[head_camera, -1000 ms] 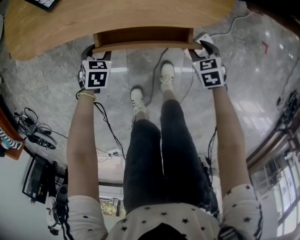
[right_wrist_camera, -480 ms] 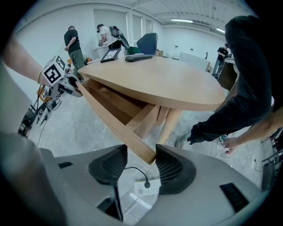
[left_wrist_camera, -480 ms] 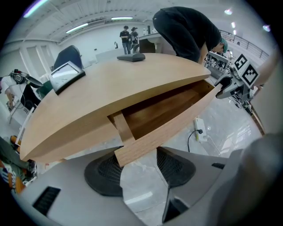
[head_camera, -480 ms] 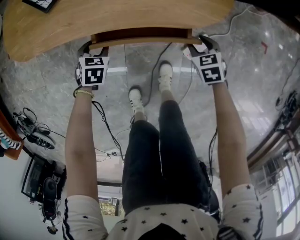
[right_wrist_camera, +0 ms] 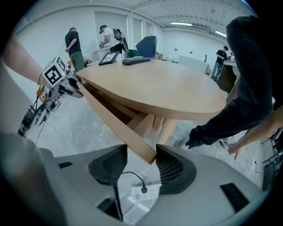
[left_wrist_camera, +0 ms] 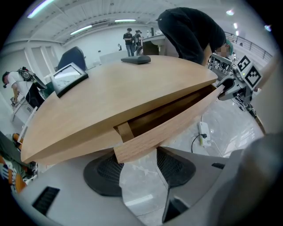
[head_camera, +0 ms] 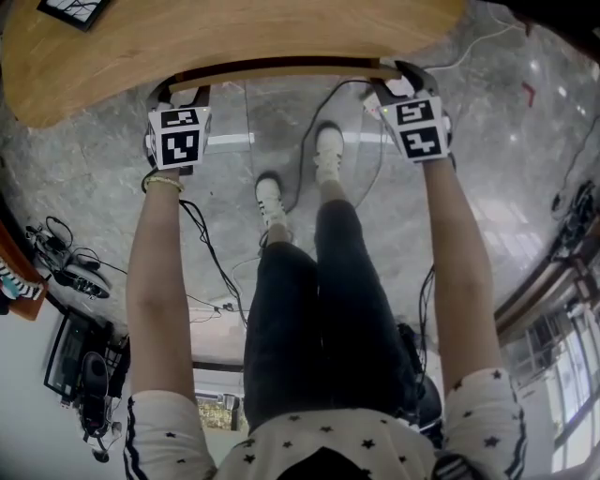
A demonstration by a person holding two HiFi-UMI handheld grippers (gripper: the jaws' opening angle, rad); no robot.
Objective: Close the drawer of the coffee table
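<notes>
My shoes point(head_camera: 272, 199) stand on the marble floor point(head_camera: 511, 159) at 6 o'clock. At 11 o'clock my left tool point(left_wrist_camera: 139, 164) is released, its jaws apart around the left end of the drawer point(left_wrist_camera: 168, 126) front. At 1 o'clock my right tool point(right_wrist_camera: 141, 170) is released too, straddling the front's right end. The drawer sits at 12 o'clock, nearly in, with a dark slit showing under the coffee table's worktop point(head_camera: 234, 33). A tablet point(head_camera: 80, 9) lies farther off at 10 o'clock.

drawer point(head_camera: 281, 73): slid nearly shut | left gripper point(head_camera: 180, 94), right gripper point(head_camera: 396, 82): moved forward with it
</notes>
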